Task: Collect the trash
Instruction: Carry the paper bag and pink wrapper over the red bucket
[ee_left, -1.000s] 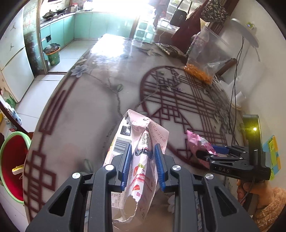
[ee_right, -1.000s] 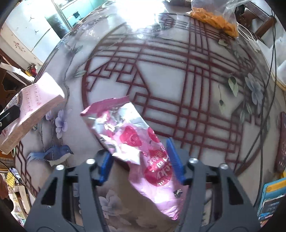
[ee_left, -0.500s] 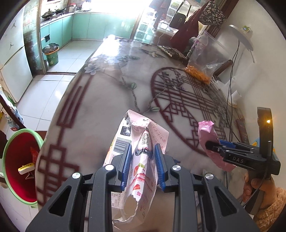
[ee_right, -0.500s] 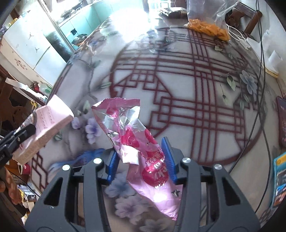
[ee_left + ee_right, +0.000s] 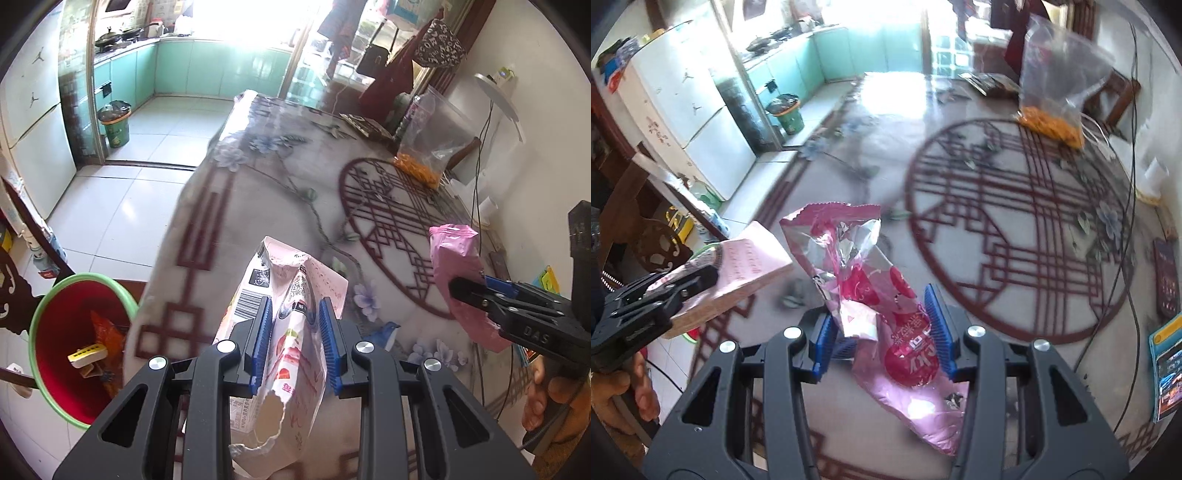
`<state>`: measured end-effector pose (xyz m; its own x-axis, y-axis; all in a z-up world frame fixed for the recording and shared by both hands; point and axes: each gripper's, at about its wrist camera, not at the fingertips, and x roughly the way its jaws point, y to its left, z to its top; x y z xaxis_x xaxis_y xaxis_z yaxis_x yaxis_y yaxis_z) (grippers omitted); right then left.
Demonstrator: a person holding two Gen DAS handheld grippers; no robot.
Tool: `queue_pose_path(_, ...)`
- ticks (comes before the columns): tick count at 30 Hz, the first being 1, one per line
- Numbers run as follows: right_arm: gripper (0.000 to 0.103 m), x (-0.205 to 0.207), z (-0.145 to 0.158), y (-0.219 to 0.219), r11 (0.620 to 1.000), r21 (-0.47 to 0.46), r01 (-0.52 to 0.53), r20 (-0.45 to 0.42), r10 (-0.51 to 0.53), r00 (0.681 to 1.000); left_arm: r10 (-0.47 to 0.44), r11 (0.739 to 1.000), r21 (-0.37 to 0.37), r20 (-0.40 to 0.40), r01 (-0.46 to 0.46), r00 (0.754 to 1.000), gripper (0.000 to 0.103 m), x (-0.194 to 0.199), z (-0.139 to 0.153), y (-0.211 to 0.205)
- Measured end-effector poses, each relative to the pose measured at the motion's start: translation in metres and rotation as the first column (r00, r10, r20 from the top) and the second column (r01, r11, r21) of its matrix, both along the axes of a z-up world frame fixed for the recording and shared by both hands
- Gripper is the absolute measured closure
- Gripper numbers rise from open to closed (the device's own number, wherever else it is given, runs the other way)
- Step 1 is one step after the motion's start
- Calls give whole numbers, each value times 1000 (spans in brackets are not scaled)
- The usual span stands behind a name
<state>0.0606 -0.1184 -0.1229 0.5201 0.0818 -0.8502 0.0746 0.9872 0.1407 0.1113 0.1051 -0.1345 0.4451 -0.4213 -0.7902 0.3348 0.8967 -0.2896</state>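
Since the earlier frames both tongs have risen and pulled back from the worktop [image 5: 229, 229], so its near edge and the red bin [image 5: 79, 347] on the floor beside it now show more fully in the left view. The left tongs [image 5: 295, 339] are closed on a pale pink carton [image 5: 291, 325], which stands upright between the blue pads, torn at its lower end. The right tongs [image 5: 882, 332] are clamped on a shiny pink wrapper [image 5: 871, 291], crumpled and hanging clear of the worktop. Seen from the left view, that wrapper [image 5: 458, 273] hangs well to the far side of the carton from the bin.

As a judgement, the picking-up is done for these two pieces: both are lifted and neither touches the worktop. What is left is the drop. The bin, which already holds some scraps, sits below and left of the carton, so the carton looks closest to release, with the wrapper having farther to travel. A clear bag of orange snacks [image 5: 1056, 92] stands at the far side of the worktop from the bin; whether it counts as trash I cannot tell.
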Motion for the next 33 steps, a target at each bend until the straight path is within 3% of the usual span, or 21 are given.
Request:
queue_pose_path(18,59,23,8,113,986,-4,-167,16,167,986,156,987,30,-8,-156,988,79,-1,-11,112)
queue_pose_path(33,59,40,13,169,965,-10,-264,21,264,964,259,965,30,0,-259,966,82,5,-14,166)
